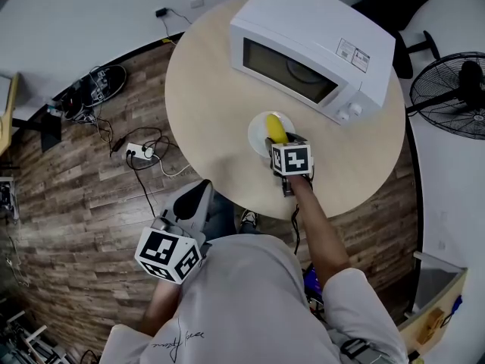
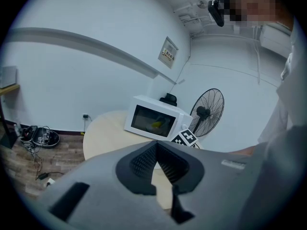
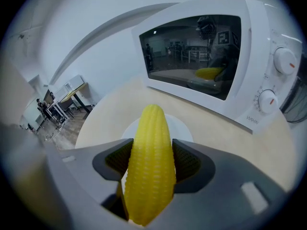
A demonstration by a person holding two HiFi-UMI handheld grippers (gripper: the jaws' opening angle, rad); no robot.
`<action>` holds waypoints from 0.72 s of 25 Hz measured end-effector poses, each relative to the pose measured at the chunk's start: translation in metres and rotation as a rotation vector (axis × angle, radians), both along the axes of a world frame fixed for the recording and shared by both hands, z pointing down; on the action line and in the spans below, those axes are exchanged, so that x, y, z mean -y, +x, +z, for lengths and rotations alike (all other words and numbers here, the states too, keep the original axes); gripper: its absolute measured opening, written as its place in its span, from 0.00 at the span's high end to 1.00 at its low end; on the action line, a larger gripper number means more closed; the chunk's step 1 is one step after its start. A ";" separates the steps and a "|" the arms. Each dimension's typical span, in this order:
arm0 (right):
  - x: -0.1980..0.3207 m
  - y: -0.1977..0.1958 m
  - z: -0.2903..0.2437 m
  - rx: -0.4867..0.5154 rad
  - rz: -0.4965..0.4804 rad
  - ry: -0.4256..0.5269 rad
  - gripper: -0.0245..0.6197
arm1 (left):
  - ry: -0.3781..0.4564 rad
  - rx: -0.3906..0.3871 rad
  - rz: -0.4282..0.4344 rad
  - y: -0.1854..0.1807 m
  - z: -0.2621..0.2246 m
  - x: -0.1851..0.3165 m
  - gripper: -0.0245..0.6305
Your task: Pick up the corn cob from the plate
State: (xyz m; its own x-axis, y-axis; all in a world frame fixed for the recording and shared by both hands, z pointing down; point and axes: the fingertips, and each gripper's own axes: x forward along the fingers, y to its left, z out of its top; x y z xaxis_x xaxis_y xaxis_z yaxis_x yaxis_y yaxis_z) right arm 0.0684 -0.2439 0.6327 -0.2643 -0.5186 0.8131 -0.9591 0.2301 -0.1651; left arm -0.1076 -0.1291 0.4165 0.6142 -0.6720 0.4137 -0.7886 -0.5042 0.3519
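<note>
A yellow corn cob point(image 3: 151, 162) stands between the jaws of my right gripper point(image 3: 151, 163), which is shut on it; its tip points toward the microwave. In the head view the corn cob point(image 1: 276, 129) is over the small white plate point(image 1: 258, 133) near the middle of the round table, with the right gripper point(image 1: 282, 144) just behind it. The plate point(image 3: 180, 127) shows beneath the cob. I cannot tell whether the cob touches the plate. My left gripper point(image 1: 198, 201) hangs off the table's near edge; its jaws stand slightly apart with nothing between them point(image 2: 156, 162).
A white microwave point(image 1: 312, 45) with its door closed stands on the far half of the round wooden table point(image 1: 208, 105). A black floor fan point(image 1: 456, 95) is at the right. Cables and a power strip point(image 1: 140, 152) lie on the wood floor at the left.
</note>
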 end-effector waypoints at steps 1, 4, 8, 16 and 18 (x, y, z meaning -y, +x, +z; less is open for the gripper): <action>0.000 0.001 -0.001 0.002 0.002 0.003 0.55 | 0.001 0.000 0.000 0.001 0.000 -0.001 0.98; -0.002 0.001 -0.005 0.010 0.001 0.014 0.55 | 0.004 -0.001 -0.001 0.001 -0.001 -0.003 0.98; -0.006 0.003 -0.009 0.012 0.004 0.019 0.55 | 0.010 0.008 0.001 0.003 -0.001 -0.005 0.98; -0.013 0.007 -0.015 0.036 0.001 0.031 0.55 | 0.012 0.005 0.006 0.008 -0.001 -0.009 0.98; -0.015 0.007 -0.016 0.042 0.001 0.039 0.55 | 0.013 0.004 0.006 0.009 -0.001 -0.009 0.98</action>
State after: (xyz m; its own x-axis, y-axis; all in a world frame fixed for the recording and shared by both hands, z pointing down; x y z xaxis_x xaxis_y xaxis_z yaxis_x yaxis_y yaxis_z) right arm 0.0757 -0.2292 0.6163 -0.2972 -0.5501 0.7804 -0.9518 0.2358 -0.1963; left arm -0.0986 -0.1196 0.4160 0.6168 -0.6735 0.4074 -0.7868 -0.5138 0.3418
